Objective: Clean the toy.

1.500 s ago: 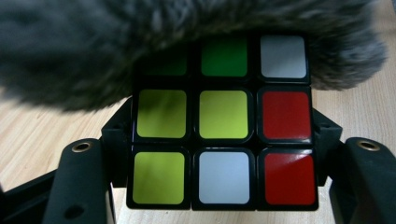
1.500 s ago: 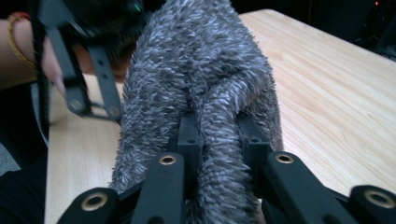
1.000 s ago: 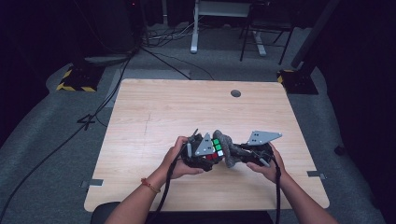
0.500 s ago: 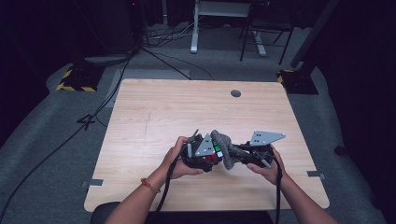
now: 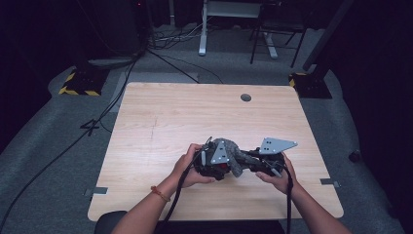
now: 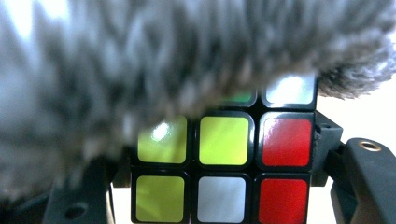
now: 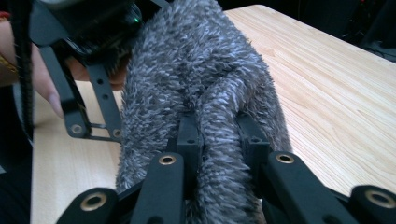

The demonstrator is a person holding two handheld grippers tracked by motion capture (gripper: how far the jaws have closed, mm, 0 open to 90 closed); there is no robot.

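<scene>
One puzzle cube point(image 6: 224, 168) clamped in left gripper point(image 5: 214, 163) fingers, one grey fuzzy cloth point(image 7: 205, 98) pinched by right gripper point(image 7: 219, 140) fingers

looks like a lab or recording studio setup. a lone wooden counter point(image 5: 160, 122) is set on grey carpet point(image 5: 53, 161), ringed by black darkness. cables point(image 5: 160, 41) are strewn over the floor, yellow-black hazard-striped stand bases point(image 5: 78, 90) are seen at the corners, and a white desk frame point(image 5: 202, 29) is parked behind.
</scene>
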